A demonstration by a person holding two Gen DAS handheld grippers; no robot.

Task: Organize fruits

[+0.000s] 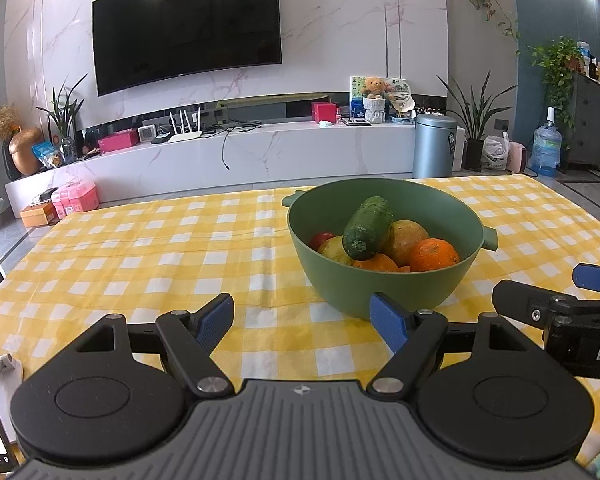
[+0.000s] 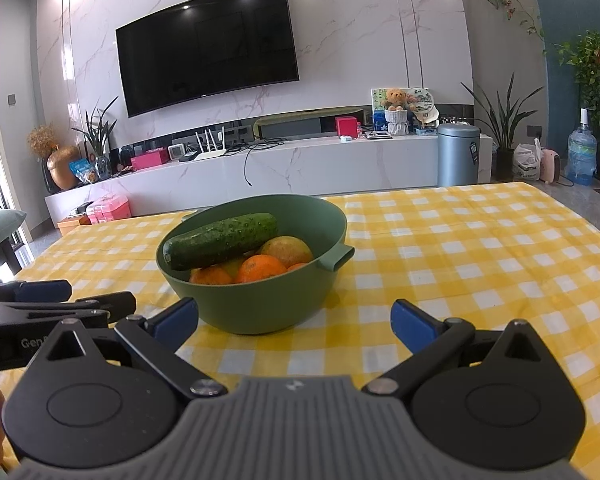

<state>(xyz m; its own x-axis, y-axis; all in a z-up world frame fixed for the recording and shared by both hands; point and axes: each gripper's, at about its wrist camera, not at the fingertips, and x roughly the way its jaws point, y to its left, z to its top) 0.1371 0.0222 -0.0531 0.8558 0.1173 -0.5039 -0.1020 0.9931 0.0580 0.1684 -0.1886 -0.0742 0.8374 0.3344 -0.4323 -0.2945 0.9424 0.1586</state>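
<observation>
Red tomato [image 1: 321, 239] in bowl [image 1: 384, 292] visible from left wrist only.

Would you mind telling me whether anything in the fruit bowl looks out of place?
Yes: a cucumber lies tilted across the top of the fruit in the green bowl, resting on the oranges. It is the only vegetable in view there. Nothing is spilled or damaged.

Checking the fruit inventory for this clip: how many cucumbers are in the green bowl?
1. The cucumber lies on top of the oranges in the green bowl, one end over the near-left rim. Another could be buried beneath the fruit.
</observation>
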